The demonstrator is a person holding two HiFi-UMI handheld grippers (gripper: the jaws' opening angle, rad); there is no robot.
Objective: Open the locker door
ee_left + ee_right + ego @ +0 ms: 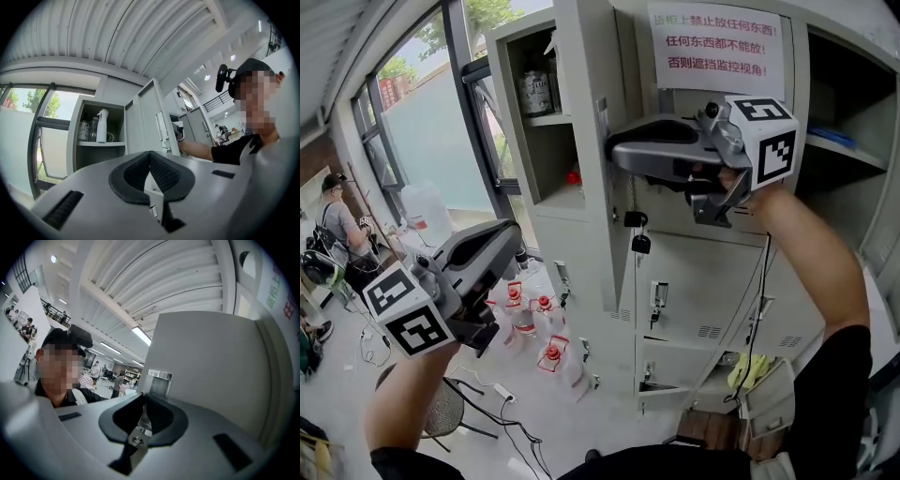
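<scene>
Jaws of the right gripper point(143, 401) stand nearly together, pinching a thin metal lip point(146, 414) at the free edge of the locker door point(211, 366); the door's grey panel rises just beyond and to the right of those jaws, and in the head view it stands swung out from the locker front point(581, 187) with the right gripper point(614, 150) level against its edge; below these jaws a black padlock point(639, 242) hangs on the locker face, and behind them, above the marker cube, a paper notice point(717, 47) with red print is stuck to the locker; the left gripper point(150, 154) has its jaws pressed together at the tips with nothing between them; it hangs low and well apart from the door point(514, 234); ahead of and above its jaws the left gripper view shows the door point(145, 122) edge-on with the person's hand at it, and left of that an open compartment with a white spray bottle point(101, 125) on its shelf; under the left jaws, on the floor, stand clear bottles point(551, 354) with red caps.
</scene>
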